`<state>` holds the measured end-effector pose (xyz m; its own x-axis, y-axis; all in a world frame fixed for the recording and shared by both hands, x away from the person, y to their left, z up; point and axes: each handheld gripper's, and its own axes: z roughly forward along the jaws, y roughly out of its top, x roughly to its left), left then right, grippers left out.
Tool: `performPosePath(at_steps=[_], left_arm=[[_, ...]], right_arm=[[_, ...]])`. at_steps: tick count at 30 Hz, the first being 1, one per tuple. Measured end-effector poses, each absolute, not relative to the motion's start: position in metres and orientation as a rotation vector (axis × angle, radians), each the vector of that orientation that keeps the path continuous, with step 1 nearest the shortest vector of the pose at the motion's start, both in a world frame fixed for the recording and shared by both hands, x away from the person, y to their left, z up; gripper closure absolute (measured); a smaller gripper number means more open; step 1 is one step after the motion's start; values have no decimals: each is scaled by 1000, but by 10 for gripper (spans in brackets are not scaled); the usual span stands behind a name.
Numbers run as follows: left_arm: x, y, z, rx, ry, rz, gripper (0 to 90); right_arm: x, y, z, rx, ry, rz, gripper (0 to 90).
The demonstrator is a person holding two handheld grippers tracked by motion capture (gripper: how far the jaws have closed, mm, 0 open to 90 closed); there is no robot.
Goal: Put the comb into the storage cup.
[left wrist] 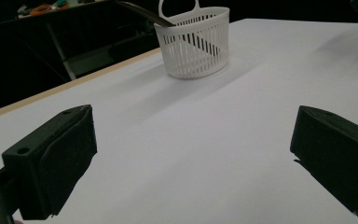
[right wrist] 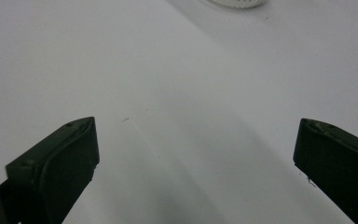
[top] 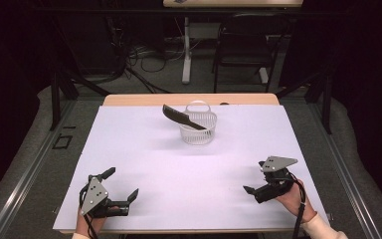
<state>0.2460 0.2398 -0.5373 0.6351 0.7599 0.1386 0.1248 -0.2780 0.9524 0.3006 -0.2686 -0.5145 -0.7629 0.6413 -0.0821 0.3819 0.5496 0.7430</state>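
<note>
At the table's near edge we hold left gripper (top: pixel 121 185) and right gripper (top: pixel 254 177) jaws apart, empty; comb (top: pixel 181 117) rests propped in the basket (top: pixel 198 130), seemingly deposited.

White sheet (top: pixel 144 164) covers the tabletop (top: pixel 129 100); wood edge exposed along far side. Beyond: black chair (top: pixel 243 45), white table leg (top: pixel 186 50), tangled cables (top: pixel 144 55) on grey floor (top: pixel 25 149).

A basket (top: pixel 198 128) is standing on the far middle of the table (top: pixel 144 159), with a comb (top: pixel 181 117) leaning in it and sticking out to the left. The left gripper (top: pixel 122 186) is sitting at the near left, the right gripper (top: pixel 254 178) at the near right, both well apart from the basket.
</note>
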Motion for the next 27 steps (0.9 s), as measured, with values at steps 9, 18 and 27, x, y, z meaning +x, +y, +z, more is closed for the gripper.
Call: performPosePath(at_steps=[9,18,27], left_arm=[[246,240,-537,1772,716,731,4],[246,240,-537,1774,715,730,4],[247,240,-538,1776,726,726,4]], right_arm=[[294,-270,-518,843,2416,1067,0],[284,-273,-520,862,2385,1079,0],[282,-275,-520,861,2352,1110,0]])
